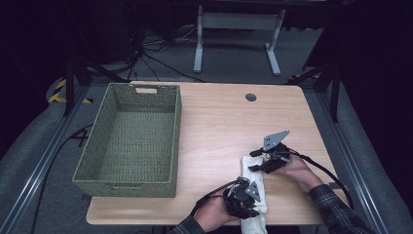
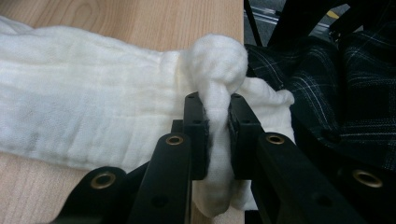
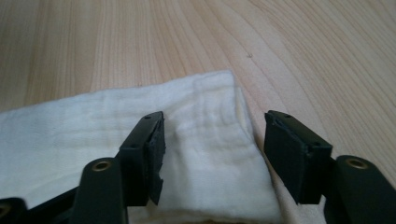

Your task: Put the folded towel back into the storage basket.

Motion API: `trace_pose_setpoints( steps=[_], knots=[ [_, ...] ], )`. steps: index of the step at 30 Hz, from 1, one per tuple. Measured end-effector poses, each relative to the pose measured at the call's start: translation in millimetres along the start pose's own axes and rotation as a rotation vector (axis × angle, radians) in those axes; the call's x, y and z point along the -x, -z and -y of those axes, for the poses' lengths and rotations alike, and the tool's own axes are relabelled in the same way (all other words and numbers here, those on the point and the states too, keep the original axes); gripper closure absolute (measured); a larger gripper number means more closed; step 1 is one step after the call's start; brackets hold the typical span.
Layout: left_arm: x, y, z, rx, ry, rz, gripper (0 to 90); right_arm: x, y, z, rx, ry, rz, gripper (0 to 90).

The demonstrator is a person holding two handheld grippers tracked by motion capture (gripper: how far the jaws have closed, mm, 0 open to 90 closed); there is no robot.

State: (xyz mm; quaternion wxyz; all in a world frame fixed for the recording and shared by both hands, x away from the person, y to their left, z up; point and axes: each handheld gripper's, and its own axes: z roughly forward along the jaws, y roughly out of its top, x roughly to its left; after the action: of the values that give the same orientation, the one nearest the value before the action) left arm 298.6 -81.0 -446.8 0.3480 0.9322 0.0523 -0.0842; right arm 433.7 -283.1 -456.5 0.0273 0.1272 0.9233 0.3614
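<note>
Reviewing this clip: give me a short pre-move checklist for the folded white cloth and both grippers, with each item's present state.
1. Left gripper clamped on the white cloth: ok, a bunched fold sits pinched between its pads.
2. Right gripper holding cloth: not ok, its jaws stand apart above the cloth's end.
3. Cloth end centred between the right jaws: cannot tell; the cloth's corner lies nearer one jaw.
4. Cloth fully on the table: not ok, the near end hangs over the table edge.
5. Woven basket ready to receive: ok, it looks empty.
6. Path from cloth to basket: ok, bare tabletop between them.
</note>
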Motion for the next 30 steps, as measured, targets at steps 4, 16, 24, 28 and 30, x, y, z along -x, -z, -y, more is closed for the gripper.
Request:
trace_pose_setpoints(
  steps=[4, 16, 24, 28, 30],
  knots=[
    [-0.9, 0.5, -0.1, 0.007, 0.0, 0.002, 80.9, -2.4, 0.8, -0.6, -0.007, 0.02, -0.01, 51.4],
    [-3.9, 3.8, 0.0, 0.023, 0.013, 0.017, 80.9, -6.5, 1.9, -1.9, -0.02, 0.017, -0.072, 78.8],
    [-13.3, 18.7, -5.9, 0.063, -0.003, 0.001, 81.0, -7.9, 6.7, -7.8, -0.019, 0.018, -0.053, 80.7],
    [-20.9, 29.6, -8.7, 0.079, 0.003, -0.009, 80.9, -8.7, 12.7, -11.3, 0.003, 0.011, -0.045, 80.8],
    [-24.0, 34.4, -9.7, 0.085, 0.003, -0.018, 80.9, -7.5, 16.2, -12.9, 0.015, 0.007, -0.038, 80.8]
  ],
)
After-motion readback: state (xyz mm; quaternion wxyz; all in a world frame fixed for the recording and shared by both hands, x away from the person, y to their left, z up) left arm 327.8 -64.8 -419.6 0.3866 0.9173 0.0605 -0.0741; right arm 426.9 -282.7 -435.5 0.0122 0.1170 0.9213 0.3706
